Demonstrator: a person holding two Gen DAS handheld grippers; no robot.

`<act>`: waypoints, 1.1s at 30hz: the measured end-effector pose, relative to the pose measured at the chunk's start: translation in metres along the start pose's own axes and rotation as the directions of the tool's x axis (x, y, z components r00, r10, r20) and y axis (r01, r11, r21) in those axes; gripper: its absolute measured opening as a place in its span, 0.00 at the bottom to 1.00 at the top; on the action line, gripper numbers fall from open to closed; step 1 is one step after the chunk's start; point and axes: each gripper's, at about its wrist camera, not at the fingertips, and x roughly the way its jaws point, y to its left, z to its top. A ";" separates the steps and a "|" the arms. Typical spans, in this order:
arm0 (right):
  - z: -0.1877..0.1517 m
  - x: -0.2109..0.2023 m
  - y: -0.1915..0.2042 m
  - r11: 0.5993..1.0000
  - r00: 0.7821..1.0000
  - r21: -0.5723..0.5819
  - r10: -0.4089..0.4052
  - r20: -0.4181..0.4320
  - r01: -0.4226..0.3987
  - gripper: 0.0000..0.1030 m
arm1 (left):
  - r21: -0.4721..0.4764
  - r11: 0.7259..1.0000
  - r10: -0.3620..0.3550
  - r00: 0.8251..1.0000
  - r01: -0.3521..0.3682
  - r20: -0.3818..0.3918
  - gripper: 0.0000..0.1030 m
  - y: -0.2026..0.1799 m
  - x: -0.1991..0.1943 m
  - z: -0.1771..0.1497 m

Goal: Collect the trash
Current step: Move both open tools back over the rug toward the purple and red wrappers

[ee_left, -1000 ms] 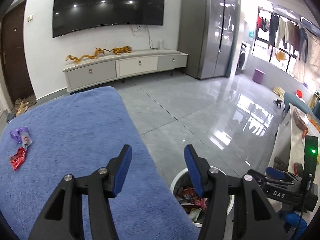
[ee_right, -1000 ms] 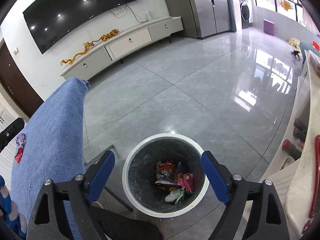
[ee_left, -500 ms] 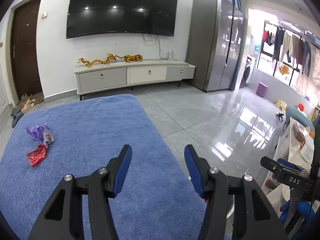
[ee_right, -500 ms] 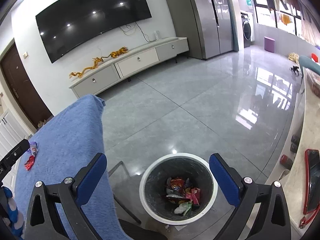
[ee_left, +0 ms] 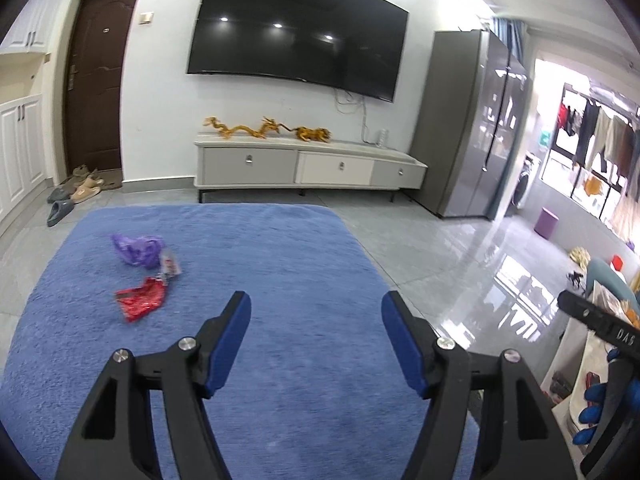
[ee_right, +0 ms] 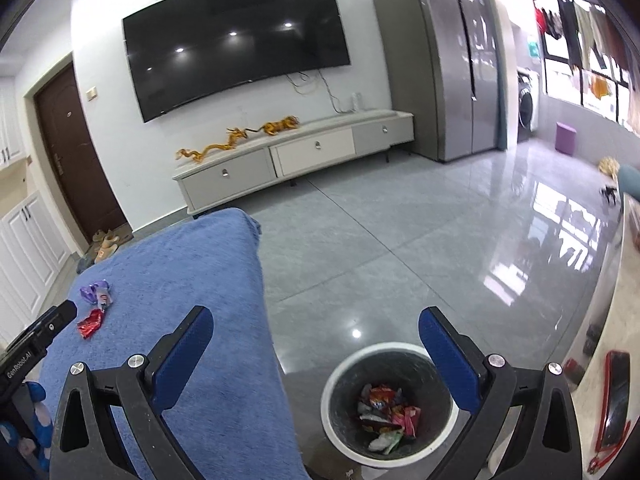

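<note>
A red foil wrapper [ee_left: 141, 299] lies on the blue towel-covered table [ee_left: 280, 272], with a purple plastic bag [ee_left: 138, 251] and a small clear wrapper [ee_left: 170, 266] just beyond it. My left gripper [ee_left: 316, 320] is open and empty above the table, right of and nearer than the trash. My right gripper [ee_right: 316, 334] is open and empty above the table's right edge. The white-rimmed bin [ee_right: 390, 402] stands on the floor to the right, with several wrappers inside. The red wrapper [ee_right: 90, 322] and purple bag [ee_right: 93, 291] also show in the right wrist view.
A TV cabinet [ee_left: 308, 166] with gold dragon figures stands at the far wall under a large TV. A grey fridge [ee_left: 472, 124] is at the right. Slippers [ee_left: 76, 192] lie by the brown door. A white counter [ee_right: 624, 320] with a red-cased phone [ee_right: 616, 396] is at the far right.
Both grippers have tilted up and swung left over the table. The trash pieces have moved nearer the left view's centre, and the bin has dropped out of the left view.
</note>
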 end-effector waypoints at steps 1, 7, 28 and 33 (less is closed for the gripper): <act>0.003 -0.001 0.006 1.000 1.000 -0.011 0.001 0.007 -0.001 1.00 | -0.009 1.000 0.004 1.000 -0.004 0.005 0.64 0.007 -0.003 0.000; 0.010 -0.001 0.031 0.999 1.000 -0.051 0.018 0.020 -0.017 1.00 | -0.047 0.998 0.035 0.999 -0.034 0.021 0.64 0.043 -0.011 -0.003; 0.009 0.054 0.157 0.952 0.983 -0.259 0.134 -0.125 -0.163 1.00 | -0.130 0.979 0.158 0.987 -0.160 -0.025 0.64 0.153 -0.001 -0.013; 0.009 0.075 0.195 0.926 0.964 -0.287 0.203 -0.173 -0.246 1.00 | -0.137 0.964 0.222 0.973 -0.229 -0.061 0.64 0.194 0.006 -0.011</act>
